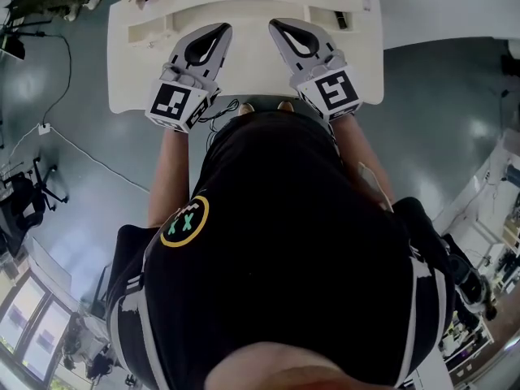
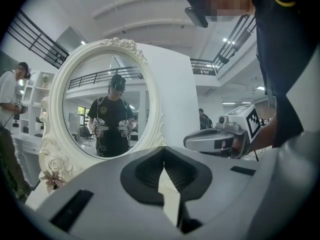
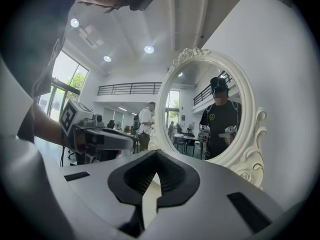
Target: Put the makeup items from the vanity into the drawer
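We're holding both over the vanity surface (image 1: pixel 252 71): left gripper (image 1: pixel 219 31) and right gripper (image 1: pixel 278 26), jaws pressed together, nothing in either. The only likely makeup item we spot is a small dark thing (image 1: pixel 342 20) near the far right edge, too small to identify. Probably light, hard and slippery, so we'd pinch across its middle. No drawer in view.

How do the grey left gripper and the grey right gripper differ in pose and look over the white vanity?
The left gripper sits over the left half of the white vanity top, the right gripper over the right half. The left gripper's tip slants rightward, the right gripper's leftward. The left gripper's marker cube bears a different black-and-white pattern from the right gripper's. Both are grey, shut and empty.
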`<state>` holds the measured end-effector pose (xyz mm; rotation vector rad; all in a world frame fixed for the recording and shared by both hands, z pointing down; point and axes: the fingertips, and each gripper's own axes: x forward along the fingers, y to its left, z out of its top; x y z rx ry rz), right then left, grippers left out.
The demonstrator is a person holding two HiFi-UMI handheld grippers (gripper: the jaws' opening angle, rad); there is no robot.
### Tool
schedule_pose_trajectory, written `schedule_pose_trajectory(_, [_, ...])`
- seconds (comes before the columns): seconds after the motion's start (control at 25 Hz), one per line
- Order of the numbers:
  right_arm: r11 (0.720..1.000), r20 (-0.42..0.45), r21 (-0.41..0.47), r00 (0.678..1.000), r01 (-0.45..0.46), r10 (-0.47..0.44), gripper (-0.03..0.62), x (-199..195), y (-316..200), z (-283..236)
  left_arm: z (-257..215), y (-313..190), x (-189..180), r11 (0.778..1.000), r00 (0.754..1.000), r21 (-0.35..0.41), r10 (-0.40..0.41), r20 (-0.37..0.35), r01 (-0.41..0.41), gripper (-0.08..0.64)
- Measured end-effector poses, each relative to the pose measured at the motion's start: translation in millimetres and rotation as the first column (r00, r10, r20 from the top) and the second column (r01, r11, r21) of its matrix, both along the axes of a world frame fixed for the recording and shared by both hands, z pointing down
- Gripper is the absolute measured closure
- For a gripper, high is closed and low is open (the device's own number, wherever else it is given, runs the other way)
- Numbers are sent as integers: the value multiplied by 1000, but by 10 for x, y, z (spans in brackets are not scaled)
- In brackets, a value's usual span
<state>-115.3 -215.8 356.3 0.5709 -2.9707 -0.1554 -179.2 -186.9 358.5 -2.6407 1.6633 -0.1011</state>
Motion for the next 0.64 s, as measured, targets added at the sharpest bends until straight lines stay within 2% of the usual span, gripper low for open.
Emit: schedule_pose_trajectory(0.64, [1000,7,10,1000,-10,10,573,50,-23,-8,34,-43,57,1000,1000,0,11,0,-11,538])
